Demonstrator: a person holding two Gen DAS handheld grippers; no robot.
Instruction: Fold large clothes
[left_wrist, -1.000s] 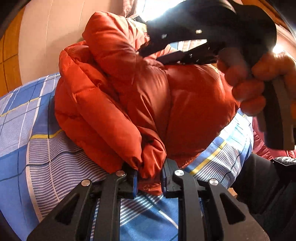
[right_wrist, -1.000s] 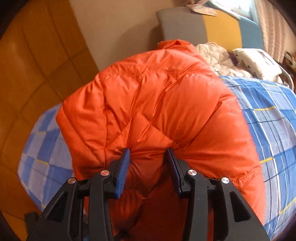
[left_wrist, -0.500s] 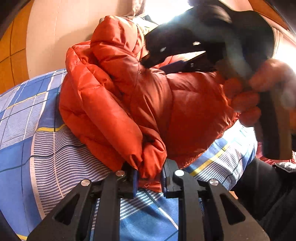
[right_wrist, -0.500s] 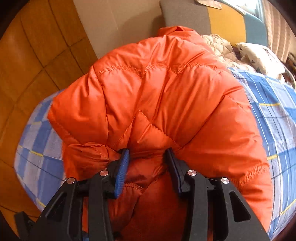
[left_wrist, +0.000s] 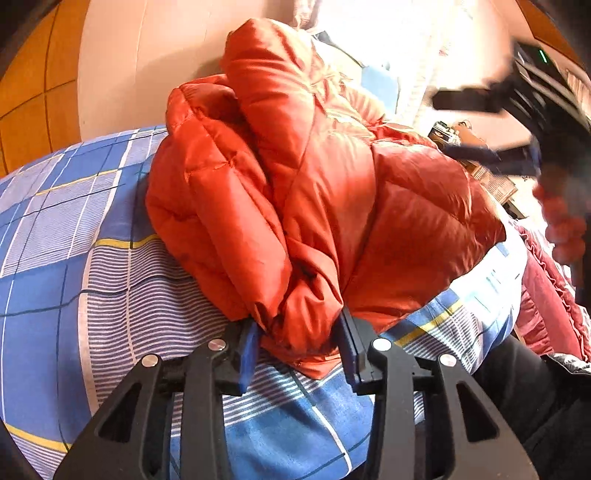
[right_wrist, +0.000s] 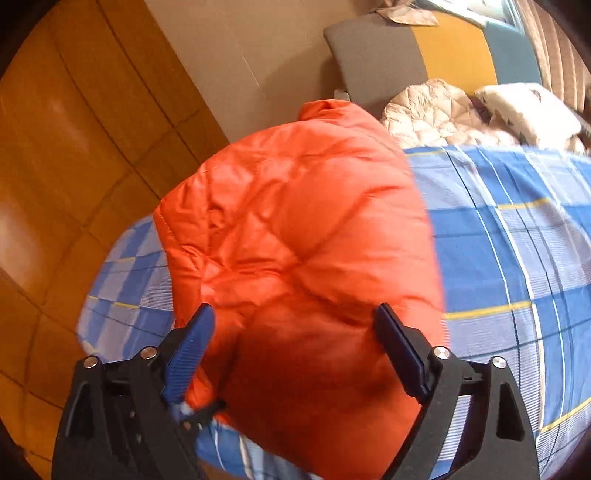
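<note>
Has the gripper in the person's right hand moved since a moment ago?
Yes. In the left view, the right gripper has swung off the jacket toward the window. Its jaws have just opened and the jacket bulges loosely between its fingers.

A blue checked bedsheet (right_wrist: 517, 258) fills the right of the right wrist view. A white pillow (right_wrist: 528, 110) and cream quilt (right_wrist: 432, 114) sit upper right, a wooden floor (right_wrist: 74, 147) fills the left.
</note>
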